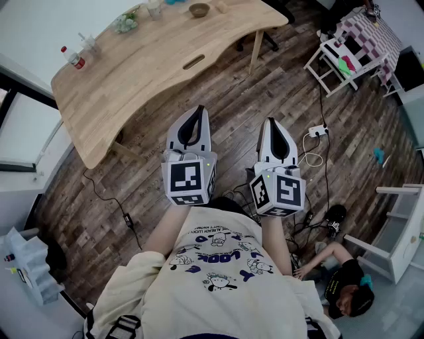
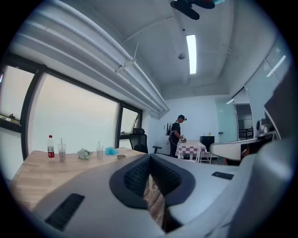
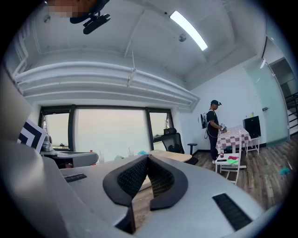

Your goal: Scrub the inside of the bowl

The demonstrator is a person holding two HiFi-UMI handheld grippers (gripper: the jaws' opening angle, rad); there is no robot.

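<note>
A small brown bowl (image 1: 199,10) stands on the far side of the light wooden table (image 1: 152,66), well away from both grippers. In the left gripper view the bowl (image 2: 121,156) is a tiny shape beside a blue fluffy thing (image 2: 111,151). My left gripper (image 1: 197,110) and right gripper (image 1: 273,122) hang side by side over the wooden floor, in front of my chest, pointing toward the table. Both are shut, jaws meeting at the tips, with nothing between them (image 2: 150,159) (image 3: 148,158).
A red-capped bottle (image 1: 73,58), plastic cups (image 1: 88,44) and a small plant (image 1: 126,23) stand on the table. Cables and a power strip (image 1: 318,130) lie on the floor to the right. A person (image 1: 344,291) sits low right; another stands by a checkered table (image 2: 190,148).
</note>
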